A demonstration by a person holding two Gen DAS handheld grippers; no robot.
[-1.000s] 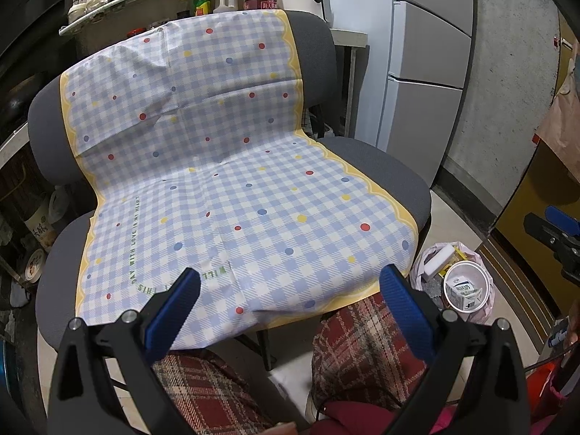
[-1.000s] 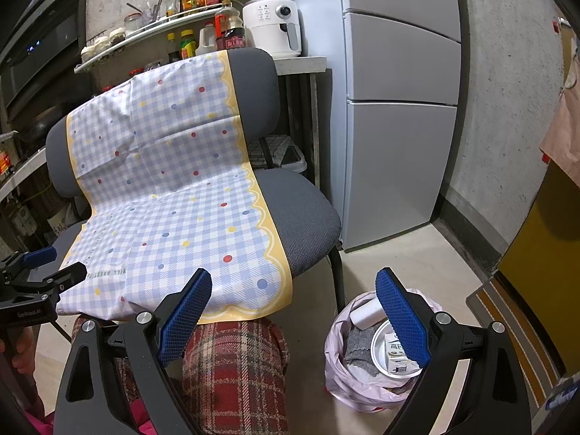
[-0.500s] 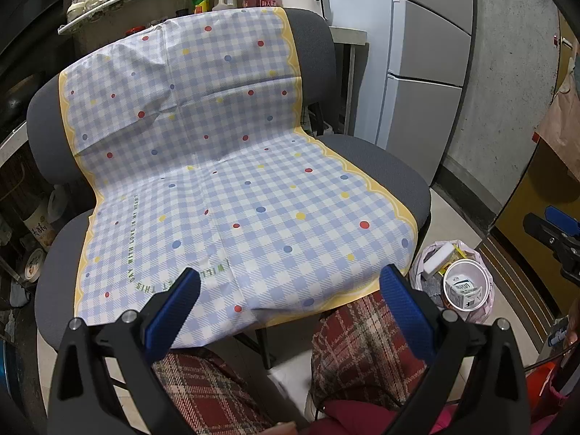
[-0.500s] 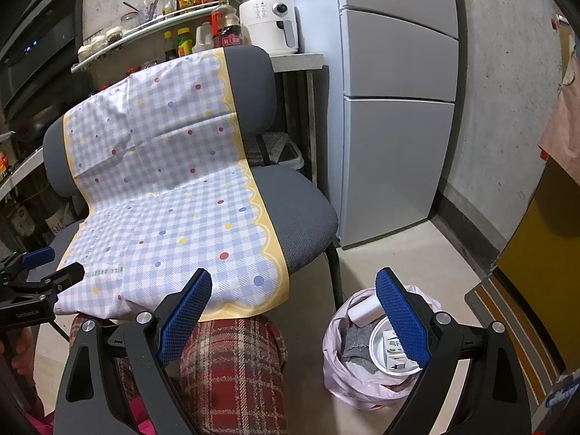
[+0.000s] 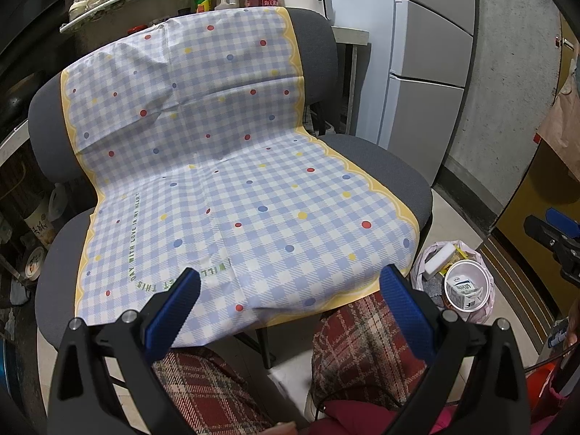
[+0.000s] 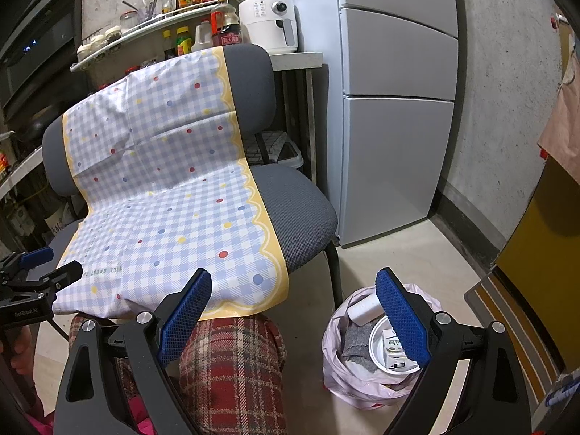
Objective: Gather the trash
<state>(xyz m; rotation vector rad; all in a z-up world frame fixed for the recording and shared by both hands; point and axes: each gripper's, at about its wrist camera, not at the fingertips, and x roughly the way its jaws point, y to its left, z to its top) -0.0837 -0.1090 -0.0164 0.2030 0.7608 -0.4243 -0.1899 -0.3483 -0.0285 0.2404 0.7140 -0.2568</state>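
Note:
A pink trash bag [image 6: 348, 377] stands on the floor right of the chair, holding a white paper bowl with a small milk carton [image 6: 393, 353], a white block and a grey rag. It also shows in the left wrist view [image 5: 427, 253]. My left gripper [image 5: 290, 301] is open and empty over the front edge of the checked cloth [image 5: 224, 188] on the chair. My right gripper [image 6: 293, 311] is open and empty, its right finger over the bag. No loose trash shows on the cloth.
A grey office chair [image 6: 297, 210] carries the cloth. A grey fridge [image 6: 395, 108] stands behind, with a shelf of bottles and a white air fryer [image 6: 270, 21]. The person's plaid-trousered knees [image 6: 232, 362] are under the grippers. A striped mat [image 6: 507, 311] lies at right.
Both grippers have drifted slightly; the view of the chair and bag shifts a little. Both stay open and empty.

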